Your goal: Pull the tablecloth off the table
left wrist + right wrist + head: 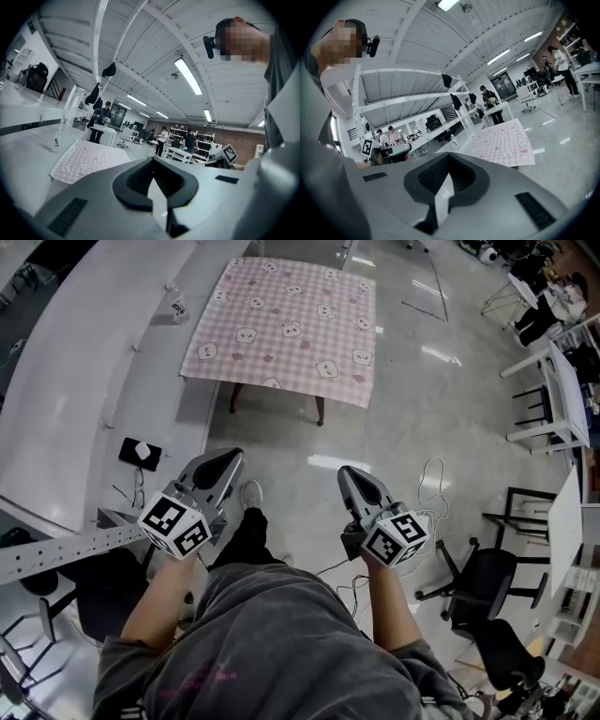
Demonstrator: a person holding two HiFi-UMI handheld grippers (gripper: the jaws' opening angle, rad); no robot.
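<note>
Both tools are held close in front of the person's body. The left hand-held gripper (228,458) has its jaws pressed together on nothing, and so does the right hand-held gripper (348,473); each one's own view shows the tips meeting with only air beyond. If they reach the cloth closed like this, they will probably nudge the hem instead of pinching it.

Just right of the right hand-held gripper, loose white cables (432,486) lie coiled on the floor. A foot could catch them on the walk forward, or on a backward step during the pull.

Well ahead of both jaws, the pink checked tablecloth (281,329) lies spread flat over the counter (320,412), its near hem hanging over the edge. The counter stands on slim legs and looks light. A low, sharp tug, or a grip on one side only, could drag or tilt it, or snag the cloth on a corner.

Ahead and left, a bottle (178,307) stands on the long white bench (94,352), near the cloth's left edge. Cloth swinging that way could knock it over.
</note>
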